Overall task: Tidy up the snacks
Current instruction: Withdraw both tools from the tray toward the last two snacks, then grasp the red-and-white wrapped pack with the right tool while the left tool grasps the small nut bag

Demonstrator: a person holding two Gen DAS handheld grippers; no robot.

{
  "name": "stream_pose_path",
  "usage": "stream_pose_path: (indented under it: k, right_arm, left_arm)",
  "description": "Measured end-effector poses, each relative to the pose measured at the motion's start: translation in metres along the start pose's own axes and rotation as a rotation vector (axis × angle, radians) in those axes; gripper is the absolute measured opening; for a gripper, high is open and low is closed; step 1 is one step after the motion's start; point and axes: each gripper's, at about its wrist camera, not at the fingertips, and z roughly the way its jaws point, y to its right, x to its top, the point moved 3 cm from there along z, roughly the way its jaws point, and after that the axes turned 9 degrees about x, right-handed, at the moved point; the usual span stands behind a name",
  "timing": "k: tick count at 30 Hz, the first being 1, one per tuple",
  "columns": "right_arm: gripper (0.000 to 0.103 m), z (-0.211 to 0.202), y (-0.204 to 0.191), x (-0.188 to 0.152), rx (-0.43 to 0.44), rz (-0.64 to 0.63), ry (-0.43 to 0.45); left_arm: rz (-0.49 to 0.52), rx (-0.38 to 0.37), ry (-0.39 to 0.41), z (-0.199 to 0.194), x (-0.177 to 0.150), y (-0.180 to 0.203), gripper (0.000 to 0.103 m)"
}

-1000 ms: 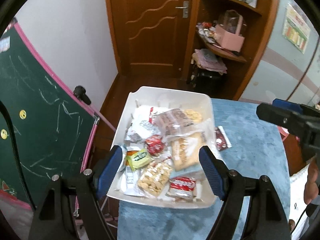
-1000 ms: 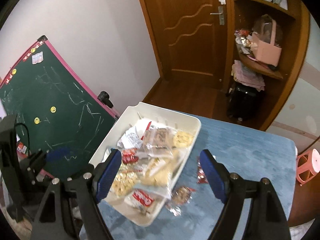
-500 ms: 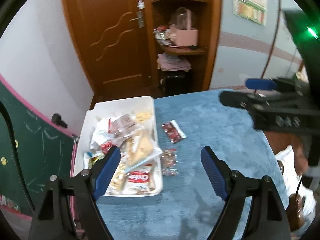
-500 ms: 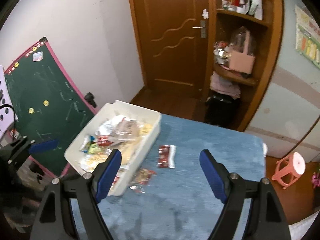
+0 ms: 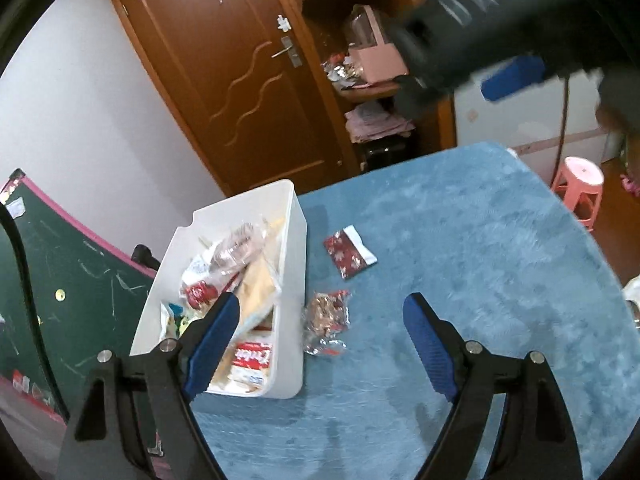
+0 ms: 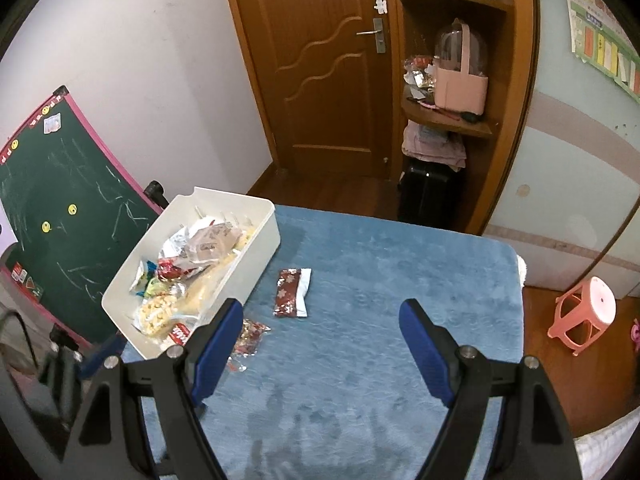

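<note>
Two snacks remain outside the white bin (image 6: 262, 216), both on the blue table cover (image 6: 380, 280) just off the bin's long right-hand wall. The dark red packet (image 6: 291, 293) lies flat, clear of the bin, well in from every table edge. Its long axis runs roughly parallel to that wall, from the near edge toward the far edge, and its white end flap (image 5: 360, 246) appears to point toward the far right corner. The clear crinkled packet (image 5: 327, 322) lies nearer you, almost touching the foot of the wall; its shape is too crumpled to give it a firm axis.

A second ago both wrist views were filled by the bin and its heap of packets. Since then both of your grippers have swung away to the right, so the open cover and the two loose packets now sit ahead of them. Judged from this, loading of the bin has paused and you are lining up on the strays; two pickups remain.

Your left gripper (image 5: 320, 332) has its jaws wide apart, slightly wider than a second ago, with nothing in them; the clear packet lies below and between the fingers, untouched. Your right gripper (image 6: 320, 330) is equally wide and empty, with the red packet beyond its left finger. The bin stands along the left edge of the table.
</note>
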Motion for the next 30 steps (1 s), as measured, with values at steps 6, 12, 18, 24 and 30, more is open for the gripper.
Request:
stream_pose_path:
  k: [6, 12, 18, 24, 30]
  right_arm:
    - [0.081, 0.046, 0.020, -0.010, -0.003, -0.016, -0.062]
    - [0.080, 0.093, 0.041, -0.018, 0.049, 0.002, -0.117]
    - [0.066, 0.142, 0.048, -0.016, 0.166, 0.024, -0.171]
    - [0.064, 0.188, 0.034, -0.017, 0.267, -0.035, -0.269]
    - [0.059, 0.221, 0.030, -0.020, 0.332, -0.045, -0.341]
  left_arm:
    - [-0.029, 0.107, 0.025, 0.023, -0.029, 0.034, 0.083]
    - [-0.110, 0.217, 0.005, 0.060, -0.034, 0.041, 0.081]
    - [-0.169, 0.290, -0.009, 0.087, -0.035, 0.052, 0.081]
    - [-0.251, 0.307, -0.071, 0.114, -0.039, 0.053, 0.080]
    - [-0.299, 0.274, -0.128, 0.135, -0.042, 0.055, 0.079]
